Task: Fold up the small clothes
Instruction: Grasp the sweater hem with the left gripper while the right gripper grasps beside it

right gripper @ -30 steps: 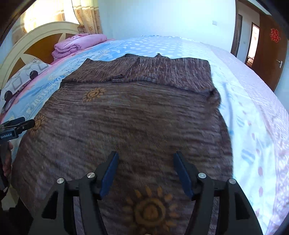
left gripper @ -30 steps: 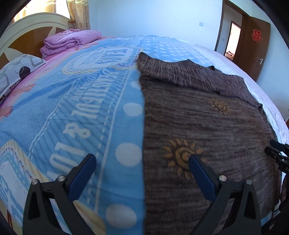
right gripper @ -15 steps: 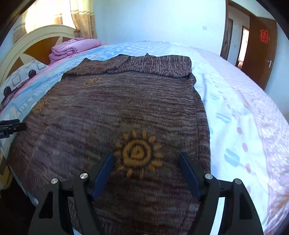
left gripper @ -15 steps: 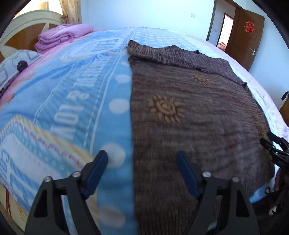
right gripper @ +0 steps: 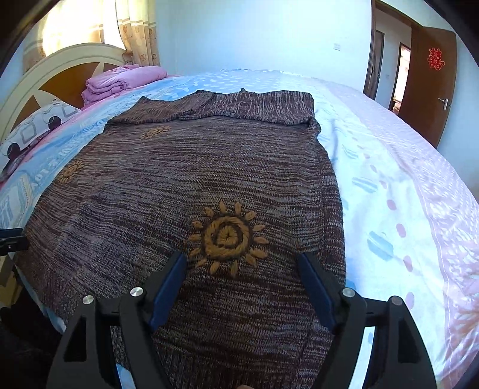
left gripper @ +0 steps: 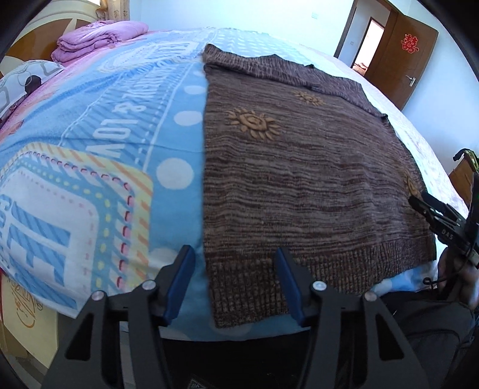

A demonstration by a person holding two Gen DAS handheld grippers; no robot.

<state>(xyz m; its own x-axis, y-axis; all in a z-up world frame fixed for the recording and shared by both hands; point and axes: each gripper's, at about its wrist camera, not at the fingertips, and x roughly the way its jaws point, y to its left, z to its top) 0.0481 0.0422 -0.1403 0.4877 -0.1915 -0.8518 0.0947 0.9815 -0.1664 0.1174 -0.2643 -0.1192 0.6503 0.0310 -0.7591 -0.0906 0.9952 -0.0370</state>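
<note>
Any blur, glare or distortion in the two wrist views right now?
Left wrist: heavy fisheye bulge with dark corners, the sweater mostly sharp. Right wrist: same bulge, the curtained window blown out, the sun motif crisp, slight softness at the blanket edge.

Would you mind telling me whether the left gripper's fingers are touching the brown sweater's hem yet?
Cannot tell. In the left wrist view the left gripper has been closing, its fingers straddle the brown sweater hem corner, but no contact or gap shows plainly.
</note>
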